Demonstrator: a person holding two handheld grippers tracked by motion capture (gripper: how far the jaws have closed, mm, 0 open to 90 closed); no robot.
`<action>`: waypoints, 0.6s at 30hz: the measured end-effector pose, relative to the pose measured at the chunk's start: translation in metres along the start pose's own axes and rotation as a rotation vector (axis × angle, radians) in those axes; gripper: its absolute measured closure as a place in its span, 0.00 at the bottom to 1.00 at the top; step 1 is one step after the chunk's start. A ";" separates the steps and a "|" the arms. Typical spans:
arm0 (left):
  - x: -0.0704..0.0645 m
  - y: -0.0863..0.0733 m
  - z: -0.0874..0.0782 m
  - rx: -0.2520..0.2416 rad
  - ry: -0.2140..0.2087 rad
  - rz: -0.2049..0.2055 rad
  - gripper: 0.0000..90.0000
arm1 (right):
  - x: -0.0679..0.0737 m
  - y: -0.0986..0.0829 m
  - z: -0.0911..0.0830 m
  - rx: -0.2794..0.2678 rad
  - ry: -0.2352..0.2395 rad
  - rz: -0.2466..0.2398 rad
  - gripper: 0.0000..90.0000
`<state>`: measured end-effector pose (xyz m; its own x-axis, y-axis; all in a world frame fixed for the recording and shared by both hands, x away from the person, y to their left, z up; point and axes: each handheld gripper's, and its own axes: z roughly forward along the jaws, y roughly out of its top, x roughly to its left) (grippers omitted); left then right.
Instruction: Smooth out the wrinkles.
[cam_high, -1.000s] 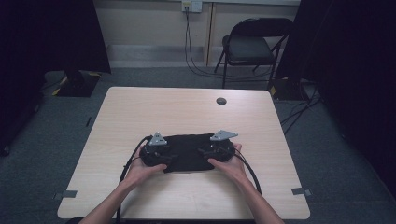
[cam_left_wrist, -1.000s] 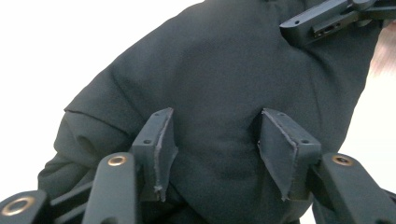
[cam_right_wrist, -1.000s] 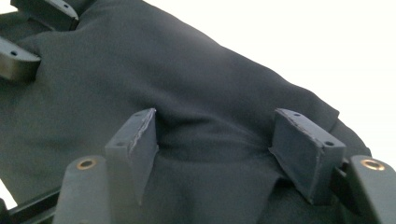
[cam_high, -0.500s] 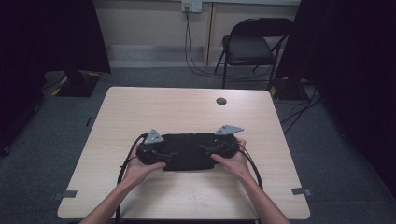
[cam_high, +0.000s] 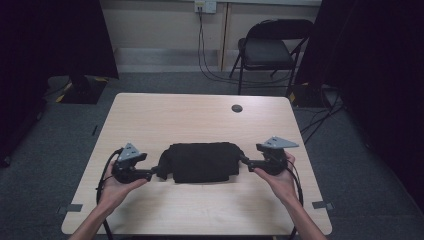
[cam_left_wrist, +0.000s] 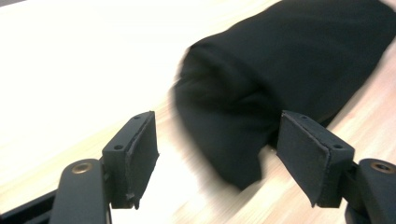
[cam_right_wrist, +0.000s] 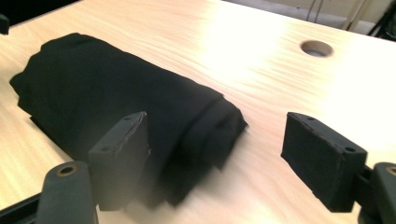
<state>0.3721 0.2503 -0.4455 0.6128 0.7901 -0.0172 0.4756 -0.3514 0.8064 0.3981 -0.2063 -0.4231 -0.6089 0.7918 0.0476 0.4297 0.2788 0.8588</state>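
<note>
A folded black cloth (cam_high: 202, 162) lies as a thick bundle on the wooden table (cam_high: 200, 115), near its front middle. My left gripper (cam_high: 156, 172) sits at the cloth's left end, held in a hand. In the left gripper view it (cam_left_wrist: 219, 144) is open, and the cloth's blurred end (cam_left_wrist: 289, 60) lies just ahead between the wide jaws. My right gripper (cam_high: 245, 161) is at the cloth's right end. It (cam_right_wrist: 219, 140) is open too, with the cloth's rolled corner (cam_right_wrist: 107, 88) near its left jaw and bare wood on the other side.
A round cable hole (cam_high: 236, 108) (cam_right_wrist: 316, 48) is set in the table's far right part. A black folding chair (cam_high: 272, 50) stands behind the table, with cables on the floor. Grey tape marks (cam_high: 320, 204) sit near the table's front corners.
Both hands have moved outward from on top of the cloth to its two ends. The whole cloth now lies uncovered between the open grippers.
</note>
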 end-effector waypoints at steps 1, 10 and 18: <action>0.004 -0.005 -0.004 0.013 0.014 -0.004 0.32 | -0.002 -0.003 -0.004 -0.001 -0.009 0.010 0.24; 0.030 -0.038 -0.011 0.134 0.075 -0.074 0.32 | -0.033 -0.046 -0.035 0.076 -0.114 0.083 0.22; 0.034 -0.052 0.007 0.211 0.084 -0.066 0.31 | -0.056 -0.085 -0.027 0.208 -0.191 0.102 0.22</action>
<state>0.3724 0.2923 -0.4919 0.5259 0.8505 -0.0093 0.6396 -0.3882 0.6635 0.3773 -0.2887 -0.4848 -0.4277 0.9038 0.0143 0.6215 0.2826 0.7307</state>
